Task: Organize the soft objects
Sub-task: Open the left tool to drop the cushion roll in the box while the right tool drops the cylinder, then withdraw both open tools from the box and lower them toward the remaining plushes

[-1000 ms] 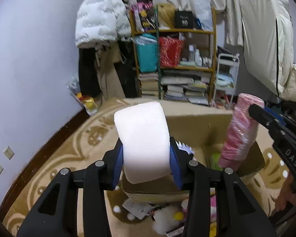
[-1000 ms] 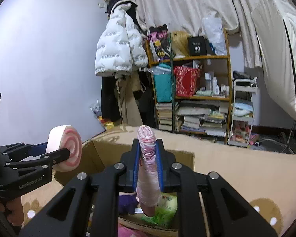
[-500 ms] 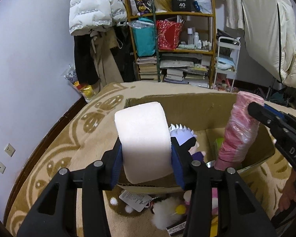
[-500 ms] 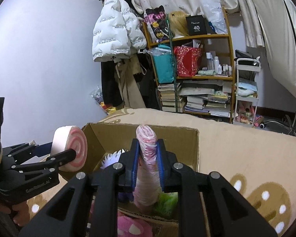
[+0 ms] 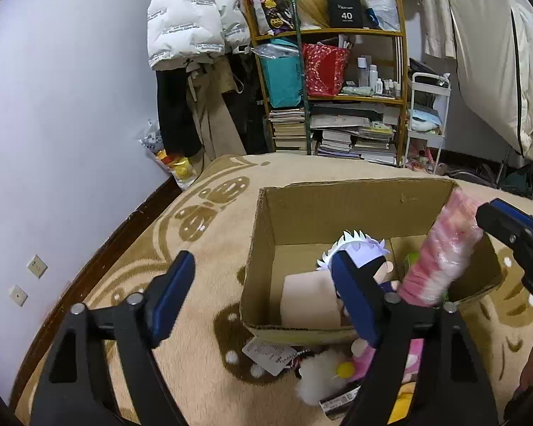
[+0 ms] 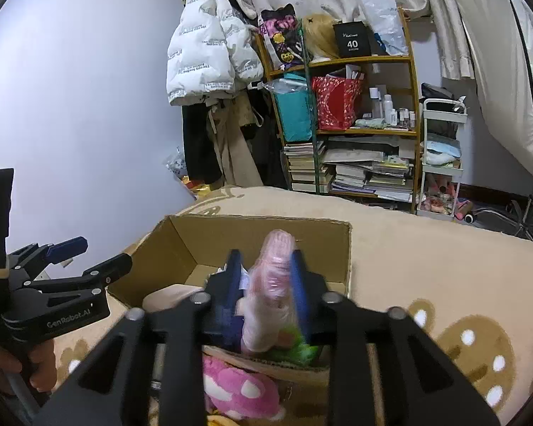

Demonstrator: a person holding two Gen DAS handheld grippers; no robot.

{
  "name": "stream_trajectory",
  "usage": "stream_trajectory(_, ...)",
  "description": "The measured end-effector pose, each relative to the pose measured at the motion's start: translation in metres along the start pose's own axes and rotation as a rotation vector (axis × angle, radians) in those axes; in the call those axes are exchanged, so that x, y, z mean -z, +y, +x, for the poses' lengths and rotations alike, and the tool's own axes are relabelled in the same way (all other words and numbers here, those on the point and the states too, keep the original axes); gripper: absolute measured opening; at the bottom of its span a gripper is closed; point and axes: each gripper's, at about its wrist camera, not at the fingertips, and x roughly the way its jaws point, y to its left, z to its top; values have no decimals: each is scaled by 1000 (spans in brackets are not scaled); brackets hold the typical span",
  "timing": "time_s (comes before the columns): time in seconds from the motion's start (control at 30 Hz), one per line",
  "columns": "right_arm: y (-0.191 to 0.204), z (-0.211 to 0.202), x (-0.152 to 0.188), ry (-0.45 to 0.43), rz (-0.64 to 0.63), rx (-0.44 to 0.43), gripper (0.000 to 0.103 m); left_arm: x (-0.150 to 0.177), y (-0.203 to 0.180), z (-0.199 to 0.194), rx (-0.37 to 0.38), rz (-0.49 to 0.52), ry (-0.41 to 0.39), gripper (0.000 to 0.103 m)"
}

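An open cardboard box (image 5: 355, 186) (image 6: 259, 218) stands on the beige carpet. My left gripper (image 5: 263, 298) (image 6: 106, 250) hovers at its near left corner, jaws opening wide with nothing between them. The pale swirl-roll cushion (image 5: 309, 301) (image 6: 167, 294) lies inside the box beside a white-haired plush doll (image 5: 355, 248). My right gripper (image 6: 266, 255) (image 5: 515, 238) is over the box's right side, jaws opening. The pink wrapped plush roll (image 6: 273, 284) (image 5: 440, 259) stands blurred between them, loose from the left pad, its lower end in the box by a green item (image 6: 298, 348).
Before the box lie a pink spotted plush (image 6: 238, 387), a white fluffy toy (image 5: 319, 372) and a paper tag (image 5: 266, 351). A crowded wooden shelf (image 5: 330, 88), a hanging white jacket (image 5: 188, 17) and a white cart (image 5: 426, 113) line the far wall. A hand (image 6: 35, 365) grips the left tool.
The left jaws spread and let go of the pale roll cushion, which dropped into the box. The right jaws parted around the pink roll, which sank lower. Both views tipped downward.
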Motion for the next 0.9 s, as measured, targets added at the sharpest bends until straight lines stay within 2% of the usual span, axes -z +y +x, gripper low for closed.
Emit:
stream_trajectory(0.17, 2, -16, 0, 2, 0, 12, 37, 1, 10, -14, 21, -23, 12, 88)
stream_trajectory(0.23, 2, -22, 0, 2, 6, 12, 41, 4, 13, -21, 22, -27, 23, 89)
stream_trajectory(0.3, 4, -28, 0, 6, 4, 17, 50, 6, 16, -28, 21, -33, 32, 90)
stream_trajectory(0.37, 6, -34, 1, 13, -5, 30, 51, 7, 18, -33, 20, -42, 40, 97)
stream_trajectory(0.43, 9, -38, 1, 30, -17, 39, 54, 9, 23, -39, 24, -66, 46, 98)
stream_trajectory(0.5, 12, -44, 3, 40, -21, 52, 71, 12, 27, -42, 20, -86, 60, 98)
stream_trajectory(0.53, 13, -48, 5, 39, -22, 59, 74, 14, 30, -43, 19, -96, 72, 99)
stream_trajectory(0.6, 16, -56, 8, 36, -26, 77, 88, 18, 35, -46, 28, -113, 98, 99)
stream_trajectory(0.77, 26, -75, 10, 33, -58, 118, 102, 20, 42, -59, 82, -149, 123, 99)
stream_trajectory(0.9, 33, -87, 11, 39, -67, 112, 103, 23, 41, -77, 60, -126, 117, 99)
